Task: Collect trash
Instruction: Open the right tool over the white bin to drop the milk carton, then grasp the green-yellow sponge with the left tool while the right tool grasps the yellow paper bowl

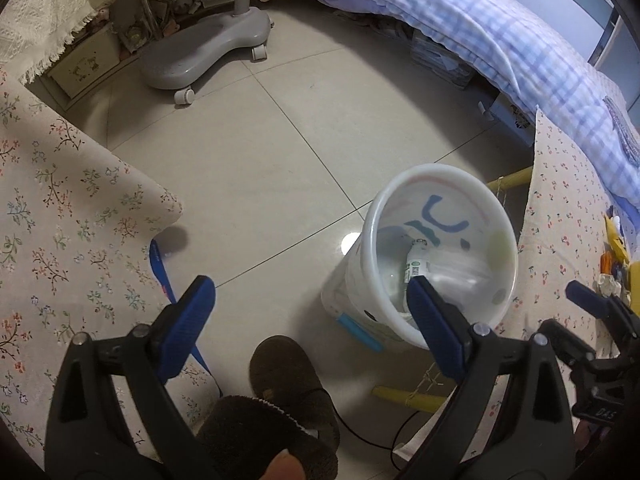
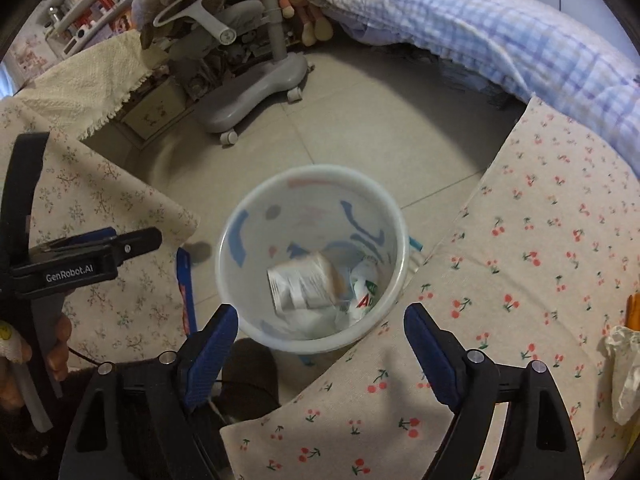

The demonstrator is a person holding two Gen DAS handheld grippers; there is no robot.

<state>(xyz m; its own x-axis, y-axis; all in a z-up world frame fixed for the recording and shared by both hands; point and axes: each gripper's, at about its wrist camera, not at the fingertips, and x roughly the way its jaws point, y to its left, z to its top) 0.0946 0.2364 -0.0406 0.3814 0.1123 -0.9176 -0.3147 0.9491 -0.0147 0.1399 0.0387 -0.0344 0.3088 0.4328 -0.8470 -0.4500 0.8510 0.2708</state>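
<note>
Now the right gripper [image 2: 320, 332] hangs directly over the white bin [image 2: 240, 216] on the tiled floor, its jaws spread wide with nothing between them, and a crumpled wrapper [image 2: 302, 286] sits blurred inside the bin on top of other trash, so this looks like the drop step just completing. Off to the side, the left gripper [image 1: 310, 300] is released too, empty, its pads well apart with the bin just beside its right finger. Next call, I'd say: swing toward the cherry-print cloth [image 2: 540, 280] where a pale crumpled scrap [image 2: 624, 364] waits at its edge, line up and close on it.
</note>
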